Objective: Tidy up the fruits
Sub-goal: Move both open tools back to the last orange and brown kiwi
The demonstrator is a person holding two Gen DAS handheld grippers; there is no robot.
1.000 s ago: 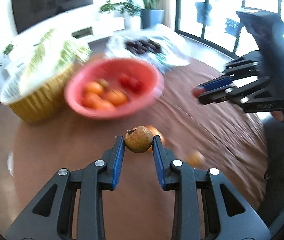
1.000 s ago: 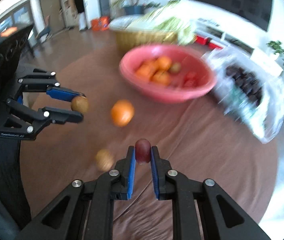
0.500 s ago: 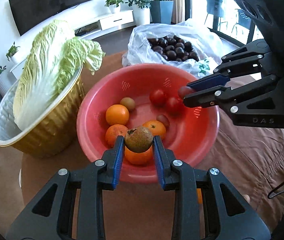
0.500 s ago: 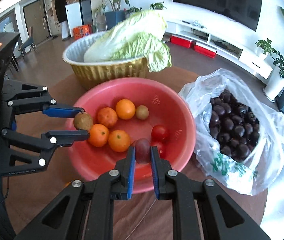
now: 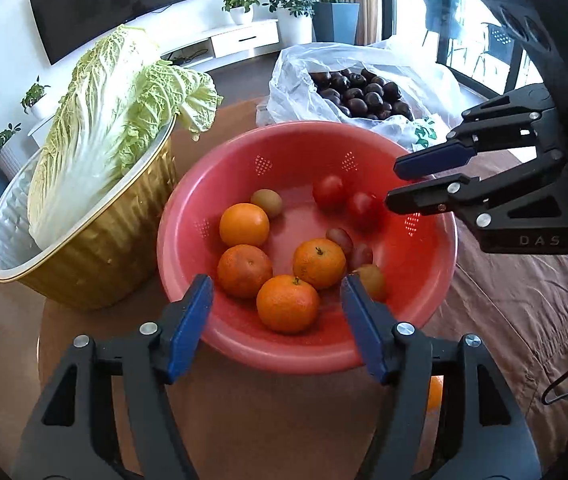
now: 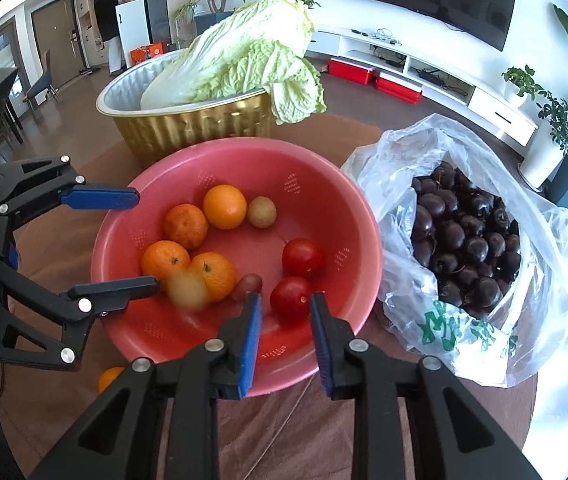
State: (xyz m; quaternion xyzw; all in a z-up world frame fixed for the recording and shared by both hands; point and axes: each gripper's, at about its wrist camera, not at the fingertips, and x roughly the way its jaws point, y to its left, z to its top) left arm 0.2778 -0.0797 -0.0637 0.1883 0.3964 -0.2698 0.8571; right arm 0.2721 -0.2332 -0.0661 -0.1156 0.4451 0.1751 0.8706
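Note:
A red basket (image 5: pixel 436 256) (image 6: pixel 364 216) holds several oranges (image 5: pixel 288 303) (image 6: pixel 224 206), two tomatoes (image 6: pixel 302 257), grapes (image 5: pixel 340 238) and a kiwi (image 6: pixel 261 211). My left gripper (image 5: pixel 277 306) (image 6: pixel 121 240) is open over the basket's near rim. The brown fruit (image 5: pixel 372 280) it held lies in the basket; it is blurred in the right wrist view (image 6: pixel 185 291). My right gripper (image 6: pixel 286 312) (image 5: pixel 398 184) is open and empty above the tomatoes. One more orange (image 6: pixel 109 378) (image 5: pixel 434 394) lies on the table outside the basket.
A gold foil tray (image 5: pixel 95 248) (image 6: pixel 187 124) with a napa cabbage (image 5: pixel 95 120) stands behind the basket. A plastic bag of dark chestnuts (image 6: pixel 464 236) (image 5: pixel 360 92) lies beside the basket. A brown cloth (image 5: pixel 524 312) covers the table.
Both grippers moved over the red basket and opened. The left one dropped the brown fruit and the right one dropped the grape into the basket.

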